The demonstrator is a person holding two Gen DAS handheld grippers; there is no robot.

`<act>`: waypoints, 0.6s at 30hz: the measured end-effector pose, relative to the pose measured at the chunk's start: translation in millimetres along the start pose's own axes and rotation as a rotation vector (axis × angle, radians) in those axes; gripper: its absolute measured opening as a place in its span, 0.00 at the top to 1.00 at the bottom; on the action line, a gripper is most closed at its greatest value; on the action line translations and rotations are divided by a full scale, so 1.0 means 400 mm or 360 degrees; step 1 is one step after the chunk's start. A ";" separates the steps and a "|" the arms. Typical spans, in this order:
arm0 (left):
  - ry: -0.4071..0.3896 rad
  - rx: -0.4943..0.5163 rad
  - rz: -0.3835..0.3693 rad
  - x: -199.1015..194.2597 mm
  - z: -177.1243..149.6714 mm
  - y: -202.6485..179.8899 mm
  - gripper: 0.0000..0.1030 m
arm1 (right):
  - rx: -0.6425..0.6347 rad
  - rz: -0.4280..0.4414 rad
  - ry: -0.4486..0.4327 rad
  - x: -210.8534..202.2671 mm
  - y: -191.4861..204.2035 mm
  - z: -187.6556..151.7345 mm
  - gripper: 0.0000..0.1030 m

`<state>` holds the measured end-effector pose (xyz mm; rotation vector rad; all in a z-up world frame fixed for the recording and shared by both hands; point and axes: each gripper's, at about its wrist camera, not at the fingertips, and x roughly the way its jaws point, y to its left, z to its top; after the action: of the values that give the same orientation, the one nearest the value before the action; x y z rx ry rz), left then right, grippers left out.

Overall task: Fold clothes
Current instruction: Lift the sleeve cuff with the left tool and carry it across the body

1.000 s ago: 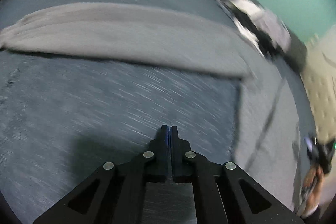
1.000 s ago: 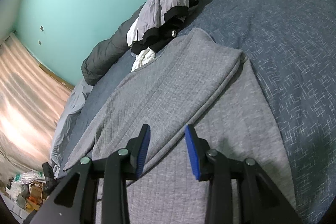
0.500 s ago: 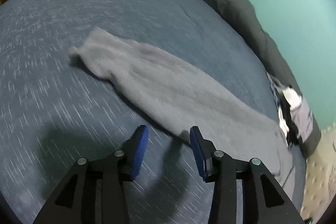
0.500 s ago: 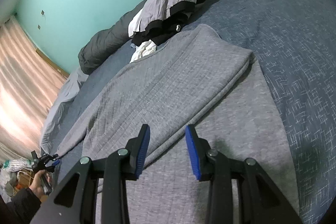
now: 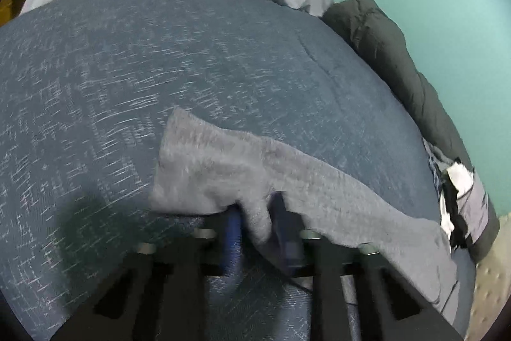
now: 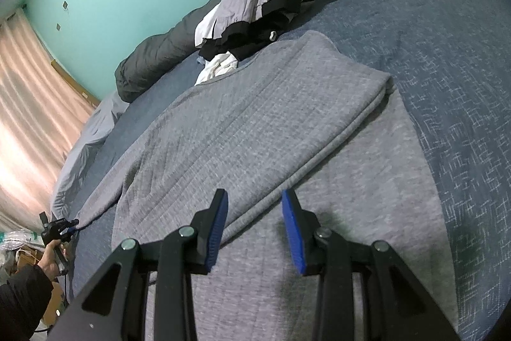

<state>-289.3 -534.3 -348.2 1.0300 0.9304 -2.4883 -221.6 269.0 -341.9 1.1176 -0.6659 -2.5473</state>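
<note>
Grey knit garment (image 5: 223,168): soft, limp; take by sleeve end. Left gripper (image 5: 255,222) just closing, clenched on sleeve; right gripper (image 6: 255,226) released.

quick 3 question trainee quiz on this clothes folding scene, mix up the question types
1. True or false: the left gripper has grey fabric between its pads.
2. The right gripper is: A) clamped on the grey garment B) open above it C) holding the jacket pile.
3. Fill in: the garment lies on a ____ bedspread.

Key: 1 true; 2 B; 3 blue
</note>
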 end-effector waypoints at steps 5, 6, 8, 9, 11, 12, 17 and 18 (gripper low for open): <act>-0.0042 0.0140 -0.0083 -0.035 0.029 -0.089 0.86 | 0.0013 0.0003 -0.0019 -0.008 -0.005 0.004 0.65; -0.0050 0.0161 -0.0109 -0.044 0.037 -0.114 0.86 | 0.0016 0.0006 -0.0023 -0.011 -0.005 0.005 0.65; -0.0072 0.0229 -0.0164 -0.058 0.056 -0.191 0.86 | 0.0019 0.0015 -0.0029 -0.015 -0.005 0.007 0.65; -0.0086 0.0267 -0.0196 -0.073 0.061 -0.233 0.86 | 0.0019 0.0016 -0.0032 -0.017 -0.005 0.009 0.65; -0.0095 0.0338 -0.0257 -0.093 0.069 -0.315 0.86 | 0.0024 0.0017 -0.0032 -0.020 -0.010 0.012 0.65; -0.0097 0.0377 -0.0288 -0.096 0.071 -0.361 0.86 | 0.0033 0.0020 -0.0027 -0.022 -0.014 0.014 0.65; -0.0066 0.0545 -0.0494 -0.149 0.027 -0.584 0.86 | 0.0088 0.0031 -0.0032 -0.038 -0.042 0.025 0.65; -0.0054 0.0578 -0.0531 -0.165 0.006 -0.622 0.86 | 0.0091 0.0036 -0.0037 -0.042 -0.045 0.027 0.65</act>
<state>-364.2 -348.1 -186.9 0.9967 0.7008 -3.0263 -219.8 295.0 -334.4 1.0938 -0.7573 -2.5410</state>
